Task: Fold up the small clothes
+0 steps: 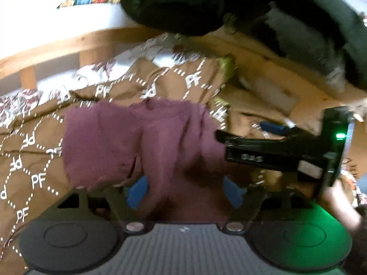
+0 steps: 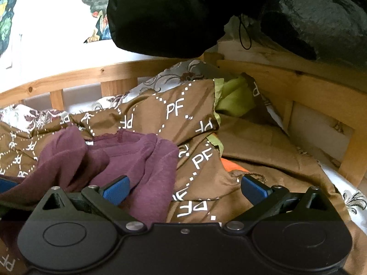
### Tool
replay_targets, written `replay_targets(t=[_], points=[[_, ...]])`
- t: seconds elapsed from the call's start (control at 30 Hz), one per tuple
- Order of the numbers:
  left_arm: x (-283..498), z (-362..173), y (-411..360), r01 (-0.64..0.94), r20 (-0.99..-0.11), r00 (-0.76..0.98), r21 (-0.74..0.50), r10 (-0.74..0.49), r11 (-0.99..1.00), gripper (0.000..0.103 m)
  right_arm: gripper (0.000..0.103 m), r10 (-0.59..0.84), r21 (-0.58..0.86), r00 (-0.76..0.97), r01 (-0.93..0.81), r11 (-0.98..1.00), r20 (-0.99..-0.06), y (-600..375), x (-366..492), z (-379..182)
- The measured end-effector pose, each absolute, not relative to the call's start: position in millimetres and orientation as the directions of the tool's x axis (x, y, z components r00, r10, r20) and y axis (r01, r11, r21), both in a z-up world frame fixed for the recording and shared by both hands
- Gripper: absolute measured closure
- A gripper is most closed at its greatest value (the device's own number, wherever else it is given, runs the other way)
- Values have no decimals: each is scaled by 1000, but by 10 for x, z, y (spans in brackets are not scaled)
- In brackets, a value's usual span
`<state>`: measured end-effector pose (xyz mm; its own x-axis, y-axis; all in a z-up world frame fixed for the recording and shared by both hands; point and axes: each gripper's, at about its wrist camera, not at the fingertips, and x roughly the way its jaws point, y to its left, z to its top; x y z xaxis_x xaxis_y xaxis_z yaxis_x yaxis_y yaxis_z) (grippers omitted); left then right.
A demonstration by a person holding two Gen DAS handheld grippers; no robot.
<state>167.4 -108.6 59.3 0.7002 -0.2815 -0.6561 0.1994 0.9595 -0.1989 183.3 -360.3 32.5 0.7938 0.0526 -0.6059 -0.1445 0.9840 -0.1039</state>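
Currently both tools are over a bed. Left tool [image 1: 185,192]: jaws apart, blue pads [image 1: 137,192] not pressing; the maroon garment [image 1: 137,144] drapes between them and over them, loose. Right tool [image 2: 183,190]: jaws wide, nothing gripped; its left pad [image 2: 115,191] sits at the edge of the maroon garment [image 2: 128,160], the other pad over the brown cover [image 2: 190,119]. Garment lies crumpled on the brown cover printed with "PF", left of centre in the right wrist view. From the left wrist view the right tool [image 1: 229,137] comes in from the right, tip at the garment's edge; contact unclear, blurred. Wooden bed frame [image 2: 286,78] behind, black bag [image 2: 160,16] on top of it.
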Motion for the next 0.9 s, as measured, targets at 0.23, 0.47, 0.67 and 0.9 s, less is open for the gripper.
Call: replay_targets(t=[0.23, 0.47, 0.67, 0.9], points=[[1429, 725, -1020, 201, -569, 779, -174, -265, 964, 1, 1, 112, -20, 817, -150, 989, -566, -3610, 1814, 354], [1365, 507, -789, 59, -629, 770, -98, -108, 993, 1, 1, 355, 190, 809, -300, 935, -468, -3561, 1731, 436], [1387, 234, -727, 61, -713, 699, -23, -59, 998, 1, 1, 557, 441, 667, -360, 822, -495, -3422, 1848, 272], [1390, 69, -836, 78, -742, 670, 91, 16, 993, 1, 1, 634, 573, 510, -296, 764, -582, -3150, 2059, -62]])
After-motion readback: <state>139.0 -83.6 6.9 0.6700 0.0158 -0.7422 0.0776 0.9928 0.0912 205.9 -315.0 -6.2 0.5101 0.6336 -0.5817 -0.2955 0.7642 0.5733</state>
